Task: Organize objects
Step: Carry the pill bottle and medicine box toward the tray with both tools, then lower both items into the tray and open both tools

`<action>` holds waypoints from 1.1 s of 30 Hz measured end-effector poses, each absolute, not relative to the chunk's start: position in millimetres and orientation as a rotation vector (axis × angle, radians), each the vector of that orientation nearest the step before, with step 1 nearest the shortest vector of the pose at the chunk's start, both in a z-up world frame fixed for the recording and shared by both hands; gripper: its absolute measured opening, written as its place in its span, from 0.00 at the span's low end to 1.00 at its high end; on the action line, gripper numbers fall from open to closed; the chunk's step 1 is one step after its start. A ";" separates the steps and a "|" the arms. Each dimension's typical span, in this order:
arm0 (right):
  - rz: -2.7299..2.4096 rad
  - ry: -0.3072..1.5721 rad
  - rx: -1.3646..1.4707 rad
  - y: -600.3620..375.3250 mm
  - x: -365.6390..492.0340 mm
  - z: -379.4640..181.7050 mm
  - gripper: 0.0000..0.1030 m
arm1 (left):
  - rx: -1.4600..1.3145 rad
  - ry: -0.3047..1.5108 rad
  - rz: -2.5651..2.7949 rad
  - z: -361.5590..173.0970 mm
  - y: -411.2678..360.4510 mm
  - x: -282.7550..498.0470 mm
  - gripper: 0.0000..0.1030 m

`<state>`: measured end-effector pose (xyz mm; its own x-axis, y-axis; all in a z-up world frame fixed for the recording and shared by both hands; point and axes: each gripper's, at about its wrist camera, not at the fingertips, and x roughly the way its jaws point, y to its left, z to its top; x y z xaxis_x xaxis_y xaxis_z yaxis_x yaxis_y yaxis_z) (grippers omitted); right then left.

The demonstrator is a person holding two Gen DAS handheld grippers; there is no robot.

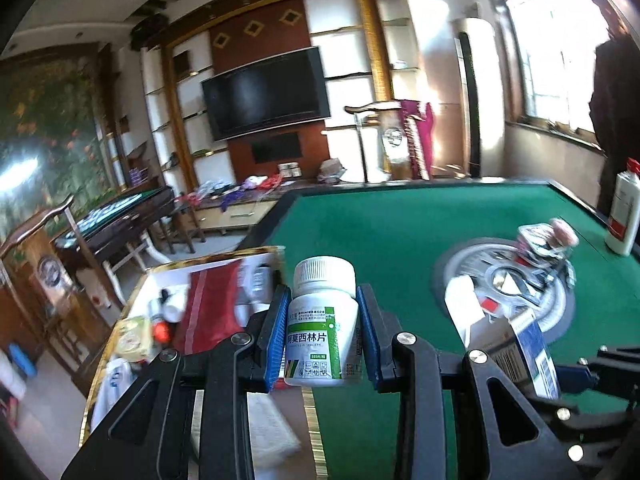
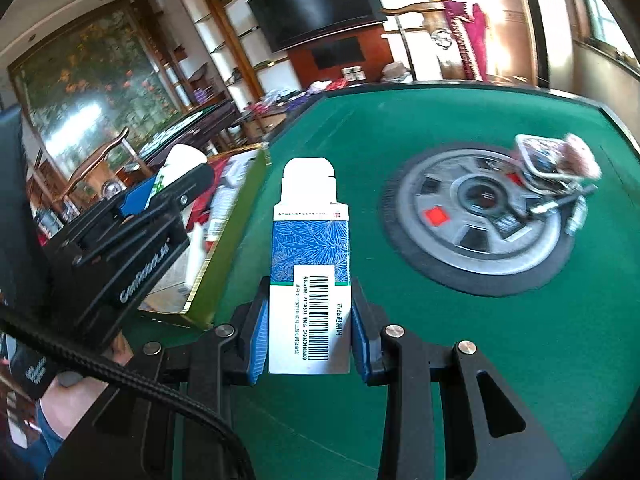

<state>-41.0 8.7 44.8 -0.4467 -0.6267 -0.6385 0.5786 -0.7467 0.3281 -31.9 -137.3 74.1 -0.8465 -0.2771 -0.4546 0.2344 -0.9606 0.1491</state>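
Left gripper point(image 1: 323, 332) has its fingers clamped on the white pill bottle point(image 1: 322, 320), upright, cap up. Right gripper point(image 2: 308, 332) pinches the open medicine carton point(image 2: 310, 276), long axis pointing away. The storage box point(image 2: 224, 248) lies left of both, nearer the left hand, above the green tabletop point(image 2: 400, 128).

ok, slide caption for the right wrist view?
Right gripper clamps an open-flapped medicine carton above the green table.
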 end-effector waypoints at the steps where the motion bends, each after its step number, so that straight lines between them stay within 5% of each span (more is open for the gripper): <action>1: -2.188 -0.061 0.996 -0.3 -38.9 46.5 0.31 | 0.700 -0.113 -2.771 73.4 -144.2 -31.4 0.28; 12: -2.083 0.068 0.991 -73.8 -29.3 47.6 0.31 | 0.737 0.055 -2.657 72.4 -236.2 -29.2 0.28; 33: -1.921 0.267 1.041 -212.0 -11.6 28.2 0.31 | 1.227 0.405 -2.606 29.1 -370.8 -113.9 0.28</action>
<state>-11.6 -212.0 28.2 -0.2342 -0.6139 -0.7539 0.7959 -0.5663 0.2139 -113.9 -370.8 29.1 -0.6217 -0.0910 -0.7780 0.3227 -0.9348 -0.1486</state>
